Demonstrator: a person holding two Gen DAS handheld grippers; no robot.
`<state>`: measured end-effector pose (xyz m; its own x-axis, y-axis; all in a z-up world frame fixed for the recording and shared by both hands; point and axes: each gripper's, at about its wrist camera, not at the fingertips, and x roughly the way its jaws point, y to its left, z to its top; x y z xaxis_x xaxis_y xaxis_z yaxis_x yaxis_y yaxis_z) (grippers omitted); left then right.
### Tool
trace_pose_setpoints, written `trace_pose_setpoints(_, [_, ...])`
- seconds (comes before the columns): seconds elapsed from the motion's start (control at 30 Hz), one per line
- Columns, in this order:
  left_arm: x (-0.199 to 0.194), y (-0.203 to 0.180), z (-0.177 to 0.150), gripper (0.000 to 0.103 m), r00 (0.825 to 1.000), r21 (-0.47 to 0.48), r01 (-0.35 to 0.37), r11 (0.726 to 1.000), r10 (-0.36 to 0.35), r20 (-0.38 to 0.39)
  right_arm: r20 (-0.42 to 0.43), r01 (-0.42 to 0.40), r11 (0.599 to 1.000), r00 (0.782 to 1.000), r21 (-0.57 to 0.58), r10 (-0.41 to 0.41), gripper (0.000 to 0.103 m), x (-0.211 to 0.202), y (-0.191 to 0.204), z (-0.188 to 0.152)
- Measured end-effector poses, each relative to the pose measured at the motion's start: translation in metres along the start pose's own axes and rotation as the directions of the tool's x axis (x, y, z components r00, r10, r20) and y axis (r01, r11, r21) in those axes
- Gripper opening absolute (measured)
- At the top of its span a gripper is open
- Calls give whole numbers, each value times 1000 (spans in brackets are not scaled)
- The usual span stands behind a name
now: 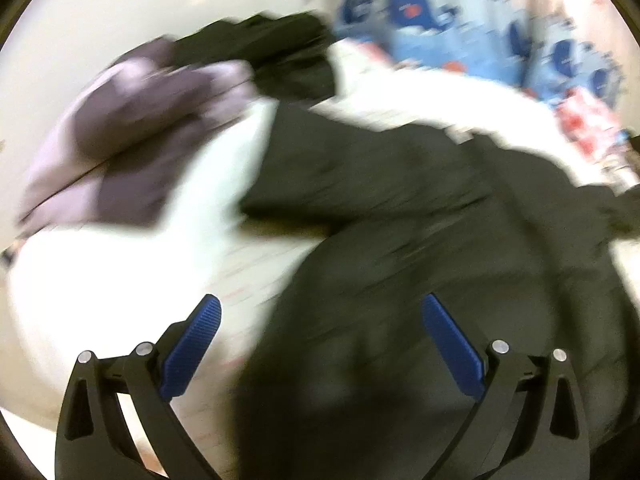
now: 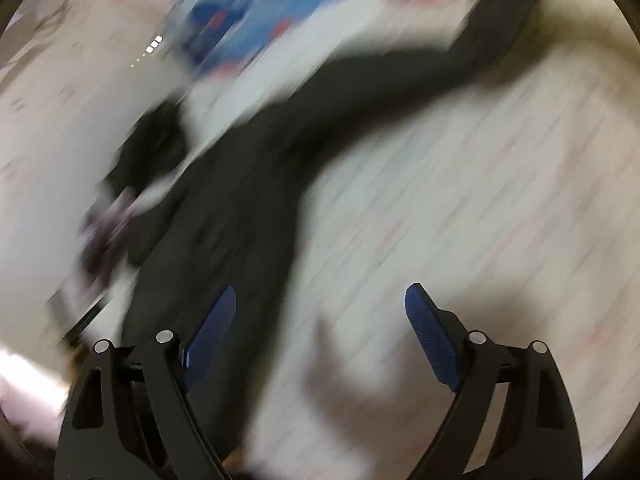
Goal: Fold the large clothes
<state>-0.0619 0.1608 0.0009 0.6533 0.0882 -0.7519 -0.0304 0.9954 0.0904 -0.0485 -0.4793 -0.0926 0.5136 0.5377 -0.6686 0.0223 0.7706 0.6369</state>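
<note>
both hand-held grippers gape empty; the dark garment lies under the left hand-held gripper, running toward 1 o'clock, at 10 o'clock from the right hand-held gripper.

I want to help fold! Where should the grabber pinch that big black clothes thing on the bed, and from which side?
Probably the near edge of the black garment, where it meets the white sheet. The left gripper hangs open just above it, so coming straight down from above suits. The cloth lies spread out and rumpled, so an edge is likely easier to pinch than the middle. The pictures are blurry, so exact hems are unclear.
</note>
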Motion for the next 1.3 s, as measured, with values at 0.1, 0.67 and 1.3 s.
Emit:
trace_pose_setpoints(0.1, [-1, 37, -25, 97, 997, -56, -10, 998, 5, -76, -137, -53, 996, 990, -71, 43, 83, 32, 35, -34])
trace_pose_setpoints(0.67, [-15, -20, -56, 72, 925, 70, 207, 976, -172, -338, -10, -205, 960, 978, -193, 207, 8, -27, 103, 5])
trace_pose_setpoints(1.3, [34, -144, 59, 96, 991, 456, 9, 890, -68, 112, 263, 187, 954, 957, -234, -123, 78, -30, 140, 29])
